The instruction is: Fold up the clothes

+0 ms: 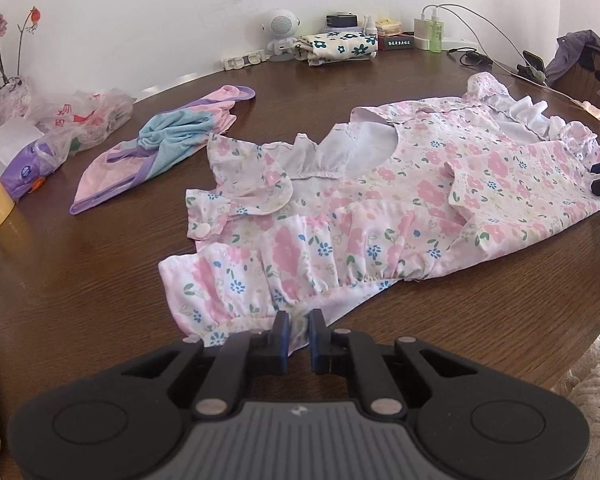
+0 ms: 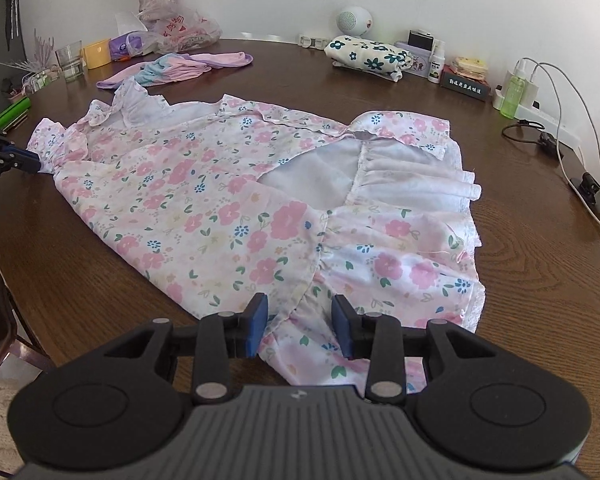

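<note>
Between both grippers' tips lies the floral dress [image 1: 380, 200]: left gripper [image 1: 299, 326] pinching, right gripper [image 2: 300, 312] spread.

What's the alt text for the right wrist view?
The right gripper, open, straddles the hem of a pink floral dress spread on a brown wooden table. The left gripper meets the dress's far edge.
</note>
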The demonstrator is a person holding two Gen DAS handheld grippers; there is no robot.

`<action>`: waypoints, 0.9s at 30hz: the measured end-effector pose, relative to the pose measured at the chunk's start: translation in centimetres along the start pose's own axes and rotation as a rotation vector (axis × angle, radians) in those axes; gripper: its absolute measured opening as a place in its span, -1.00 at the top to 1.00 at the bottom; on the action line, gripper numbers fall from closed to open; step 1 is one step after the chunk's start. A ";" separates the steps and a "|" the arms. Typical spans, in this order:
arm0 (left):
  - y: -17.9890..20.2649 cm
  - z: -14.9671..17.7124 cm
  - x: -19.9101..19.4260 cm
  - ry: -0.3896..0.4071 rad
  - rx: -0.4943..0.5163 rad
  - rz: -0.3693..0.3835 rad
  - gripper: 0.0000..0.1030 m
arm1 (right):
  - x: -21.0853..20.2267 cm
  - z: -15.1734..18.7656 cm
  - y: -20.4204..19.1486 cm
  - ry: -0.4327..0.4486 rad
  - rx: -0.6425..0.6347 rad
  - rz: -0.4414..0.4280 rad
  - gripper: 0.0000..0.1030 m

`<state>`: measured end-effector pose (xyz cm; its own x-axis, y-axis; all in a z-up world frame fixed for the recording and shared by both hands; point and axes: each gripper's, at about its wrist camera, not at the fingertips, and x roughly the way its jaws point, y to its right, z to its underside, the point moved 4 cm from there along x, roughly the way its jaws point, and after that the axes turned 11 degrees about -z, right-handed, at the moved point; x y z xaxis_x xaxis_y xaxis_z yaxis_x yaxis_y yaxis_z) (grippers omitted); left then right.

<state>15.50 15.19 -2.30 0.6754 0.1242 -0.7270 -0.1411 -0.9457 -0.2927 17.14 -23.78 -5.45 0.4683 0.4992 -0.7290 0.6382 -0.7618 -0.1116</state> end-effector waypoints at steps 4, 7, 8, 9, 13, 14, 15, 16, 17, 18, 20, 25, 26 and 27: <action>0.1 0.4 -0.4 0.005 -0.008 -0.001 0.85 | -0.6 0.7 -0.3 0.017 0.011 -0.005 0.31; 0.9 -0.1 -1.5 0.067 -0.046 0.014 0.75 | -0.9 0.7 -0.5 0.038 0.008 0.001 0.30; 1.3 -0.3 -2.1 0.094 -0.061 0.019 0.71 | -1.2 0.5 -0.6 0.059 0.017 0.001 0.30; 1.7 -0.5 -2.6 0.121 -0.077 0.025 0.64 | -1.8 0.2 -0.8 0.086 0.023 -0.005 0.30; 3.2 -1.3 -4.7 0.231 -0.140 0.048 -0.23 | -4.4 -1.1 -1.7 0.198 0.032 -0.005 -0.03; 3.6 -1.5 -5.3 0.258 -0.155 0.053 -0.39 | -4.9 -1.2 -2.1 0.219 0.030 -0.004 -0.11; 4.0 -1.7 -5.8 0.286 -0.171 0.059 -0.67 | -5.5 -1.3 -2.6 0.238 0.029 0.000 -0.24; 4.4 -1.9 -6.4 0.313 -0.187 0.064 -0.82 | -5.8 -1.3 -2.9 0.248 0.030 0.004 -0.39; 4.8 -2.1 -6.9 0.340 -0.202 0.070 -0.84 | -6.0 -1.3 -3.1 0.254 0.039 0.014 -0.48; 5.1 -2.3 -7.5 0.368 -0.218 0.076 -0.85 | -6.2 -1.2 -3.4 0.260 0.047 0.024 -0.62; 6.0 -2.6 -8.4 0.412 -0.253 0.091 -0.87 | -6.5 -0.9 -3.7 0.285 0.080 0.071 -0.73; 8.6 -3.2 -6.7 0.320 -0.416 0.190 -0.99 | -6.4 0.1 -4.3 0.324 0.159 0.134 -0.99; 8.9 -3.3 -6.3 0.297 -0.421 0.195 -1.00 | -6.2 0.3 -4.3 0.321 0.169 0.131 -0.99; 9.2 -3.4 -6.0 0.274 -0.427 0.199 -1.00 | -6.0 0.4 -4.4 0.317 0.178 0.129 -0.99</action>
<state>12.62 4.69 1.44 0.8376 -0.0983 -0.5374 -0.0173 -0.9880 0.1537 11.26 -23.63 -0.85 0.7215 0.4758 -0.5030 0.4581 -0.8728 -0.1685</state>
